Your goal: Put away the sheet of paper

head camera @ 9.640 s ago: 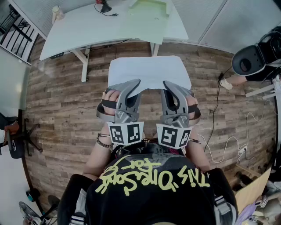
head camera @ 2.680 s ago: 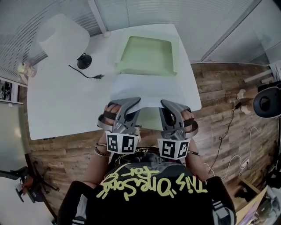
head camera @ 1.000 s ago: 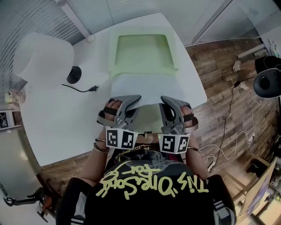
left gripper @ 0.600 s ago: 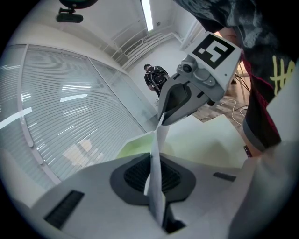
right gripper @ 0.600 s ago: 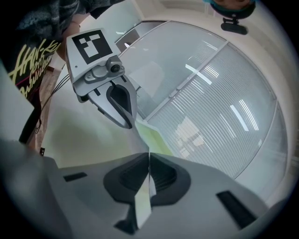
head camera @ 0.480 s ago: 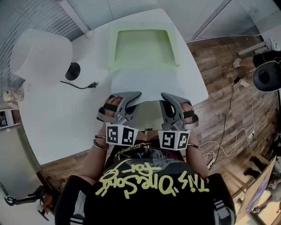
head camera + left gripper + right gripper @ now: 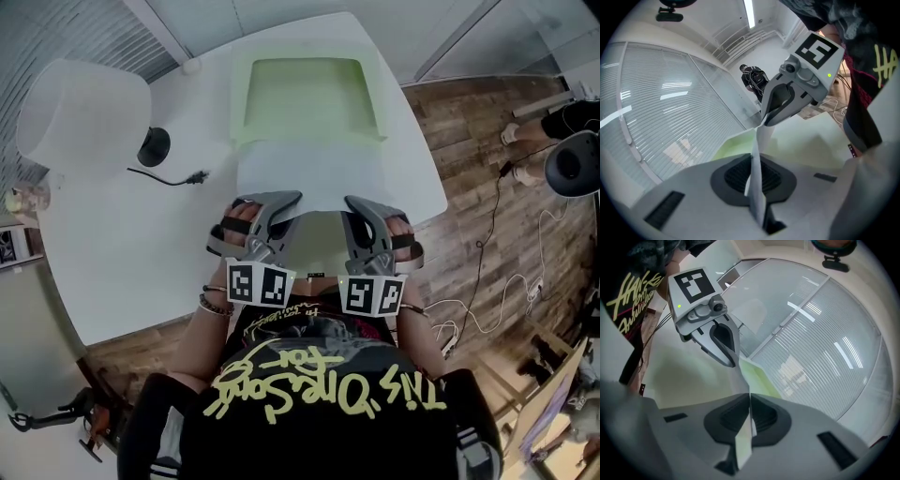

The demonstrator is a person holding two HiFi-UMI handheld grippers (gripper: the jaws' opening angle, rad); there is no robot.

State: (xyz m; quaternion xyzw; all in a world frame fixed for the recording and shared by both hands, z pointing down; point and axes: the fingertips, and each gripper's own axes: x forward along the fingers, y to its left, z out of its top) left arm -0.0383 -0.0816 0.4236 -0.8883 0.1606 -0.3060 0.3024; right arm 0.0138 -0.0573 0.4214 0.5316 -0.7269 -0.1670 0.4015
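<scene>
Sheet of paper point(image 7: 309, 178) is at frame centre in the head view, held up over the white counter point(image 7: 122, 244). Its near edge is pinched at two spots. Left tool point(image 7: 289, 199) has its jaws together on the near-left part of the edge. Right tool point(image 7: 354, 202) has its jaws together on the near-right part.

In the left gripper view the paper edge runs straight up between the pressed pads of the left tool point(image 7: 754, 173), with the right tool point(image 7: 765, 122) opposite at upper centre. The right gripper view mirrors this: paper clamped in the right tool point(image 7: 749, 420), left tool point(image 7: 732, 363) at upper left.

Pale green tray point(image 7: 305, 98) sits at top centre, just past the sheet's far edge. Cannot tell whether the sheet touches the tray rim or hangs above it.

Around:
- A big white rounded object point(image 7: 80, 112) is at upper left.
- A black round base point(image 7: 153, 147) stands beside it, with a short black cord point(image 7: 173, 176) lying on the counter.
- Wood floor point(image 7: 487, 244) fills the right side, with loose cables point(image 7: 487, 309) on it.
- A black round thing point(image 7: 574, 164) is cut off at the right edge.

Hard to see:
- The sheet's near edge is hidden behind the tool bodies.
- The hands are mostly covered by the tools.
- The person's black shirt point(image 7: 319, 412) blocks the bottom of the frame.
- A dark figure point(image 7: 752, 77) far off in the left gripper view is too small to make out.
</scene>
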